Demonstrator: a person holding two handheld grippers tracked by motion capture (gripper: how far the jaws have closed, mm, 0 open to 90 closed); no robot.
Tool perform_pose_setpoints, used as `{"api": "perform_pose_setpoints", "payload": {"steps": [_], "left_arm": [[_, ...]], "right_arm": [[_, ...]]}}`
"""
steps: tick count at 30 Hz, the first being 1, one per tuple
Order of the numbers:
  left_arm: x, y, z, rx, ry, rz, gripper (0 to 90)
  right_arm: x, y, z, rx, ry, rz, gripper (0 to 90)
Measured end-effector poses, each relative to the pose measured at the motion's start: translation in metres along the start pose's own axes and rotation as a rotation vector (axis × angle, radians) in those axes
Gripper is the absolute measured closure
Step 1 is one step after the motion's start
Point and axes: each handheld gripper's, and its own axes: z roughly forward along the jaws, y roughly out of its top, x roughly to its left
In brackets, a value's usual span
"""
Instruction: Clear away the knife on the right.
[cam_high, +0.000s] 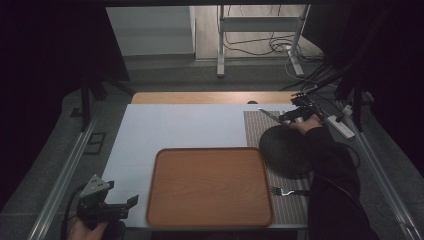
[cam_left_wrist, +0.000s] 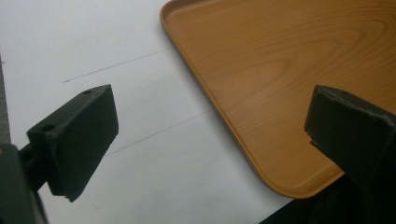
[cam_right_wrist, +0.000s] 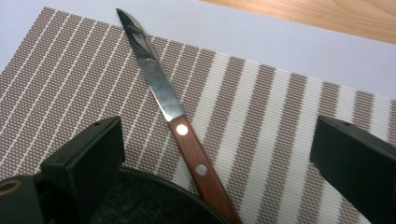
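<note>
A knife (cam_right_wrist: 168, 105) with a steel blade and a riveted wooden handle lies on the striped placemat (cam_right_wrist: 280, 107). Its handle end runs over the rim of the black plate (cam_right_wrist: 154, 203). My right gripper (cam_right_wrist: 217, 140) stands open, one jaw on each side of the handle, touching nothing. In the high view the right gripper (cam_high: 291, 116) is at the far right, just behind the black plate (cam_high: 285, 150), with the knife (cam_high: 269, 115) pointing left. My left gripper (cam_high: 127, 206) hovers open at the near left, over the white cover beside the wooden tray (cam_high: 210, 187).
A fork (cam_high: 286, 191) lies on the placemat (cam_high: 287, 207) to the right of the tray. The left gripper (cam_left_wrist: 208, 121) looks down on the white table cover (cam_left_wrist: 154, 177) and the tray's near corner (cam_left_wrist: 280, 184). Bare wooden tabletop (cam_high: 210, 97) runs along the back.
</note>
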Motion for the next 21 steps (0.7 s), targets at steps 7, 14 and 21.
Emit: {"api": "perform_pose_setpoints", "payload": {"steps": [7, 14, 21], "left_arm": [[0.000, 0.000, 0.000, 0.000, 0.000, -0.002, 3.7], [0.001, 0.000, 0.000, 0.001, 0.000, -0.002, 3.7], [0.000, 0.000, 0.000, 0.001, 0.000, -0.002, 3.8]], "right_arm": [[0.000, 0.002, 0.018, 0.054, -0.010, 0.001, 1.2], [-0.003, 0.001, 0.032, 0.094, -0.017, -0.025, 2.5], [-0.005, 0.001, 0.030, 0.076, -0.005, -0.064, 23.9]]}}
